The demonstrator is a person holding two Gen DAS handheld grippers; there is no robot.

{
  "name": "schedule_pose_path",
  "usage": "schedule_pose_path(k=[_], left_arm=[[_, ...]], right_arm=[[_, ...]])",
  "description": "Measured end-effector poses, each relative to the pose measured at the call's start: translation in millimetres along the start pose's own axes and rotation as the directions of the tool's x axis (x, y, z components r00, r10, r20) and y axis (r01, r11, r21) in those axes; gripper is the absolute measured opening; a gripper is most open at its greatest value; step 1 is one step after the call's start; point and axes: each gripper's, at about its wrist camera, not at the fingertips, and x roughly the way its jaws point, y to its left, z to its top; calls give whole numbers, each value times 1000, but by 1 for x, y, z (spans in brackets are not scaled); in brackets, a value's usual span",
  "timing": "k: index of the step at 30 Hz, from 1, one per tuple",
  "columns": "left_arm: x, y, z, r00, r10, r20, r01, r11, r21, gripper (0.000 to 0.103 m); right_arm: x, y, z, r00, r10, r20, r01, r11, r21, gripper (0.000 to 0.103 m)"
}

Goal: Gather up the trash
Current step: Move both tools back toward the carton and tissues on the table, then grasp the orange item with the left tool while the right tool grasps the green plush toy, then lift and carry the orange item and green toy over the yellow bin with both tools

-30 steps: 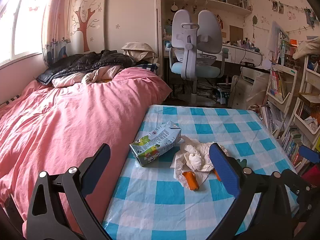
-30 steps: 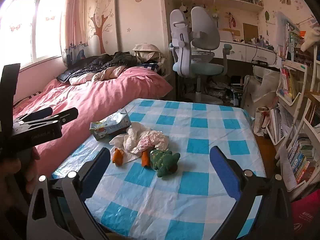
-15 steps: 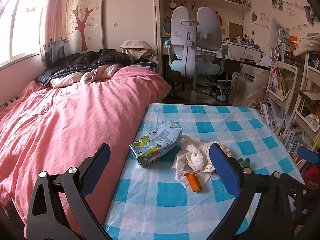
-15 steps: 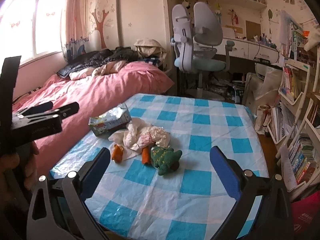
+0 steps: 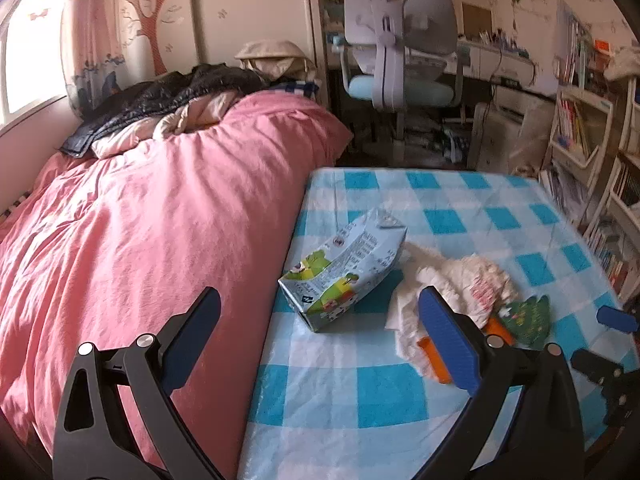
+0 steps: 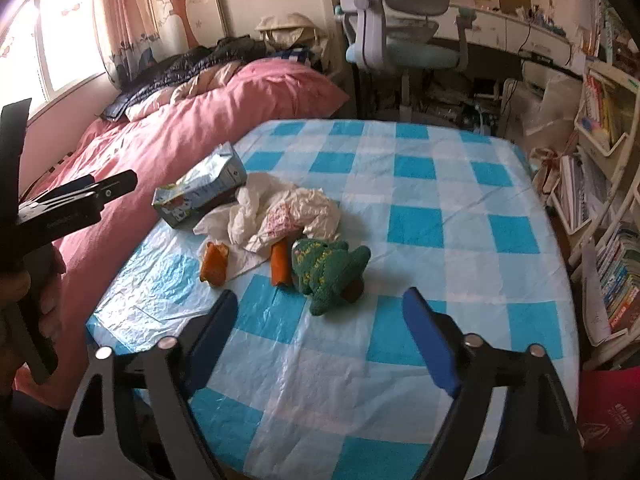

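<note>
Both hand-held grippers are closing in on a litter pile lying on the blue-and-white checked plastic tablecloth (image 6: 416,208), so the step in hand looks like the approach, with nothing picked up yet. The left gripper (image 5: 320,338) is hanging with its jaws wide apart and empty, aimed at the crushed light-blue drink carton (image 5: 344,276) near the table's bed-side edge. The right gripper (image 6: 320,336) has just been narrowing its jaws, though they are standing apart with nothing between them. Touching the carton is a crumpled white plastic bag (image 6: 280,212); two orange wrapper pieces (image 6: 214,264) and a green knitted dinosaur toy (image 6: 326,272) are lying just beside it. The next move probably calls for straddling the carton squarely, sparing the toy
</note>
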Motion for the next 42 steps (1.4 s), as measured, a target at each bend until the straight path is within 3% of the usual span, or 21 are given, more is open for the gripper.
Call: schedule_pose_path(k=[3,5,8,12,17,23,27,29,30,31,35,42], left_arm=[[10,2,0,999,-5,-42,5,1000,14,95],[12,3,2,999,2,-40,-1,1000,11,95],[18,0,3,994,-78,-75,78,997,-9,95],[26,-21,-4,959,-229,-166,230,973,-14,83],[39,-55,-15,940,-243,-239,258,965,36,66],[53,-73,-22,918,-271,-290,290,957,24,54],[69,-78,-33,895,-279,-349,298,955,0,38],[73,-80,-37,902,-261,-345,281,960,10,30],[73,-79,-37,898,-266,-350,286,958,8,21],[73,-78,-36,895,-277,-350,295,955,-3,19],[63,-71,-31,897,-305,-320,318,948,-13,18],[42,-50,-20,920,-299,-254,297,954,-46,18]], right_arm=[[3,0,2,999,39,-16,-38,999,10,63],[6,7,2,992,121,-29,-121,993,5,57],[14,23,5,994,102,-49,-105,992,-70,53],[24,16,12,997,45,-63,-48,998,-47,52],[42,-3,18,994,18,-107,-17,1000,10,51],[56,-8,19,989,27,-145,-21,999,42,50],[61,-10,19,986,31,-162,-22,998,57,50],[62,-11,19,986,30,-166,-21,998,55,49],[62,-11,19,986,28,-166,-20,998,54,45],[61,-11,19,986,29,-164,-20,998,54,42],[55,-13,21,989,39,-141,-31,998,57,37],[38,-21,23,993,90,-83,-80,990,113,36]])
